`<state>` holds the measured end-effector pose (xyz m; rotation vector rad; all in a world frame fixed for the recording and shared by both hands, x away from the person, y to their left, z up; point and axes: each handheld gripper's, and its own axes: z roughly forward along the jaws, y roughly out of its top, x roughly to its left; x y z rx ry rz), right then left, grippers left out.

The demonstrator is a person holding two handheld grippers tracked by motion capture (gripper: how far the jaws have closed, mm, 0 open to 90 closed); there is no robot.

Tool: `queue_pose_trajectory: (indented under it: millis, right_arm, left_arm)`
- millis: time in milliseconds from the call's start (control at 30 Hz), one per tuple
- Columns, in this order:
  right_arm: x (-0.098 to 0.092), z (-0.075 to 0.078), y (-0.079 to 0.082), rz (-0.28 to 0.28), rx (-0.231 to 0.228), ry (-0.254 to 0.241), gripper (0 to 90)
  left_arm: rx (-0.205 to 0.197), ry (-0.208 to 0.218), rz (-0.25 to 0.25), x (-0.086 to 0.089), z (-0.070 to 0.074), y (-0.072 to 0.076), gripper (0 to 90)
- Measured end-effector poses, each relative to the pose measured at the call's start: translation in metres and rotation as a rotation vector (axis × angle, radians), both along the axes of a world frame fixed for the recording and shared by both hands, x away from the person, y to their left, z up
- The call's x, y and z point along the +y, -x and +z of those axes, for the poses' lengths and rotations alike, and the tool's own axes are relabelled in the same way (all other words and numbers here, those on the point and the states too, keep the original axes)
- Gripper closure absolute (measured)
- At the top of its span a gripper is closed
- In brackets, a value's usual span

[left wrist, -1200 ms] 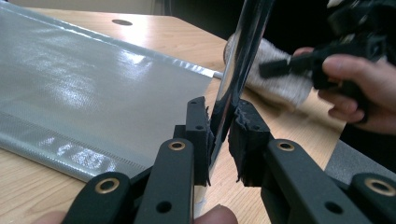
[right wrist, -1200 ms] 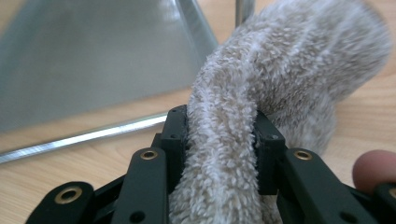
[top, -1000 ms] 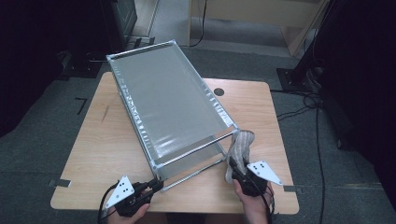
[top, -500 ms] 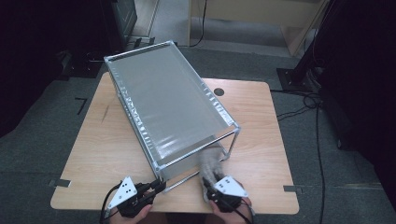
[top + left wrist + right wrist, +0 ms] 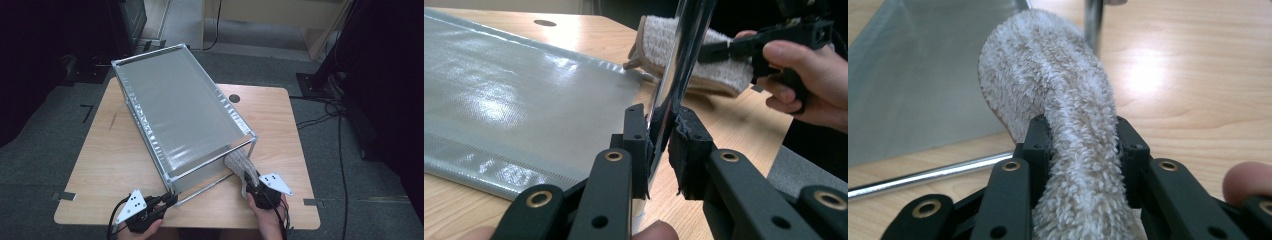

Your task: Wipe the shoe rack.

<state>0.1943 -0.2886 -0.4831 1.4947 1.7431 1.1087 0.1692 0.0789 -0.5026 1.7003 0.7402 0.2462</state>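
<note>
A chrome-framed rack (image 5: 150,130) with a grey fabric top (image 5: 175,107) stands on the wooden table (image 5: 272,120). At its near left corner, my left gripper (image 5: 171,199) is shut on the chrome post (image 5: 676,65), whose shiny tube sits between the pads of that gripper (image 5: 659,145). A beige fluffy towel (image 5: 240,162) lies by the near right post. My right gripper (image 5: 248,181) is shut on it; its jaws have just been closing, and the towel (image 5: 1068,80) bulges out between the pads of that gripper (image 5: 1083,145). In the left gripper view the right gripper (image 5: 724,50) holds the towel (image 5: 664,40).
The rack's low chrome bar (image 5: 923,175) runs along the table in front of the grey fabric (image 5: 913,90). A round cable hole (image 5: 233,98) sits at the table's far side. Dark floor with cables (image 5: 330,120) surrounds the table.
The right gripper swung left with the towel along the rack's front, then came back right to the near right post. The left gripper has stayed on its post.
</note>
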Motion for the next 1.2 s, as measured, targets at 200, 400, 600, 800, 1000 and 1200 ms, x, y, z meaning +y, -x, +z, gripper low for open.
queue_pose_trajectory:
  millis: [200,400,600,800,1000,1200]
  right_arm:
    - [-0.005,0.039,0.006,0.023,-0.142,-0.046,67.4]
    - [-0.009,0.064,0.014,0.021,-0.210,-0.037,67.7]
    - [-0.009,0.007,-0.004,0.014,0.009,-0.006,67.7]
    - [-0.009,0.014,-0.004,0.031,-0.013,-0.026,67.7]
    - [-0.012,0.050,0.013,0.024,-0.190,-0.032,67.6]
    - [-0.005,0.021,0.007,0.028,-0.101,0.047,67.5]
  left_arm:
    - [-0.001,0.000,-0.002,0.000,0.000,0.000,78.7]
    - [0.000,0.001,-0.002,0.001,0.000,0.001,78.7]
    - [0.001,-0.002,-0.001,0.000,0.000,0.001,78.8]
    - [-0.001,0.002,-0.004,0.001,0.000,0.000,78.7]
    - [0.002,0.000,-0.003,0.001,0.000,0.000,78.7]
    - [0.016,0.020,-0.014,0.001,0.003,0.000,77.3]
